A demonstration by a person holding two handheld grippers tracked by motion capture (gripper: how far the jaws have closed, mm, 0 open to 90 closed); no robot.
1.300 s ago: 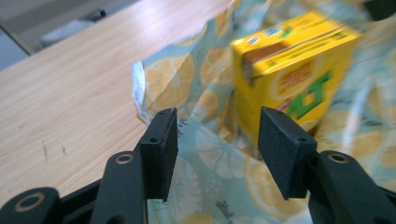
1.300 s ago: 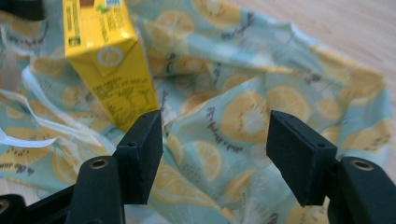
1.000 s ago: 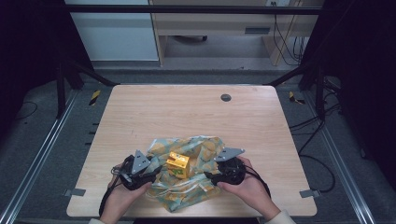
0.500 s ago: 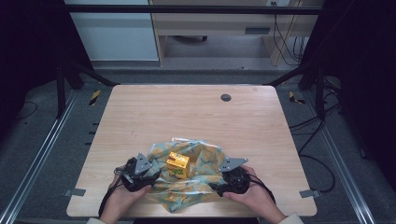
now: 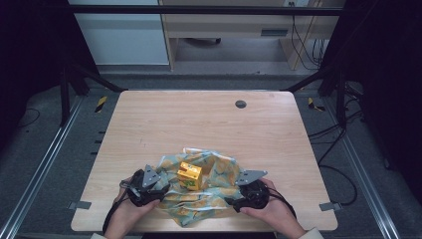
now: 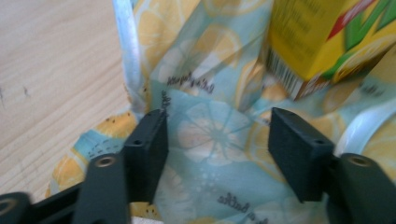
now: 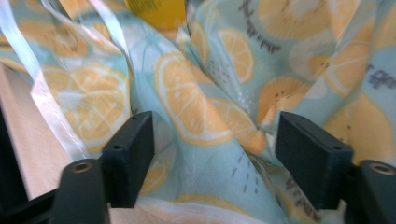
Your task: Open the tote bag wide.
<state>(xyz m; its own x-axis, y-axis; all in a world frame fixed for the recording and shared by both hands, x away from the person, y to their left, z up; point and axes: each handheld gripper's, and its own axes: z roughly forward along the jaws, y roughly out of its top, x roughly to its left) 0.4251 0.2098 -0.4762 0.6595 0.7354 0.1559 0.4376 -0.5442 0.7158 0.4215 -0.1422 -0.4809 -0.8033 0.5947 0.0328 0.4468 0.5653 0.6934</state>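
A light-blue cloth bag (image 5: 214,186) printed with orange slices lies crumpled near the table's front edge. A yellow drink carton (image 5: 189,175) stands on it. My left gripper (image 5: 166,189) is at the bag's left side, my right gripper (image 5: 230,201) at its right. In the left gripper view the left gripper (image 6: 217,140) is open over the cloth (image 6: 210,135), with the carton (image 6: 322,37) just beyond. In the right gripper view a fold of cloth (image 7: 210,121) rises between the jaws of the open right gripper (image 7: 215,144). Both pairs of jaws have just been opening, and the pads stand off the cloth.
Bare wooden tabletop (image 5: 199,124) stretches beyond the bag, with a small black round plug (image 5: 241,104) near its far edge. Metal frame rails run along both sides. A yellow-and-black item (image 5: 101,103) lies on the floor at the far left corner.
Both hands have drawn back toward the front edge, the right one lower. The bag has sagged and spread flatter around the carton.
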